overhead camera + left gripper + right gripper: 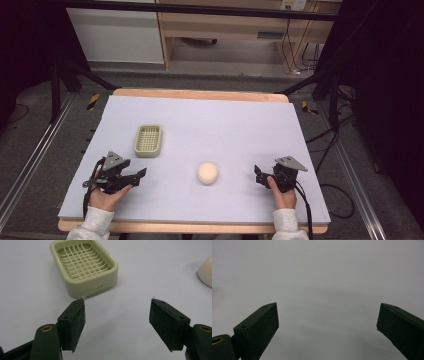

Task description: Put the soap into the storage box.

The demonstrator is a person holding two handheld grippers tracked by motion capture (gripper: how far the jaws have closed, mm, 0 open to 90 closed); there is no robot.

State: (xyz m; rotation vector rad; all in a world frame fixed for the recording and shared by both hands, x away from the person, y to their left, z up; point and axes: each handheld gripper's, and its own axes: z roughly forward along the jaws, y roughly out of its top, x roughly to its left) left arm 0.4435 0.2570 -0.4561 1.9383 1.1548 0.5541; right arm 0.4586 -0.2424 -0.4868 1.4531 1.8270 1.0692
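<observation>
Both grippers parked low and spread wide with nothing between the jaws: left gripper [141, 174] just near-left of the soap dish [148, 140], soap [207, 173] right of it, right gripper [258, 175] beyond, ready to reach in.

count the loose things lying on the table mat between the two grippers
2. A pale green soap dish lies left of centre, ahead of the left gripper. A cream round soap lies near the middle, between it and the right gripper.
</observation>
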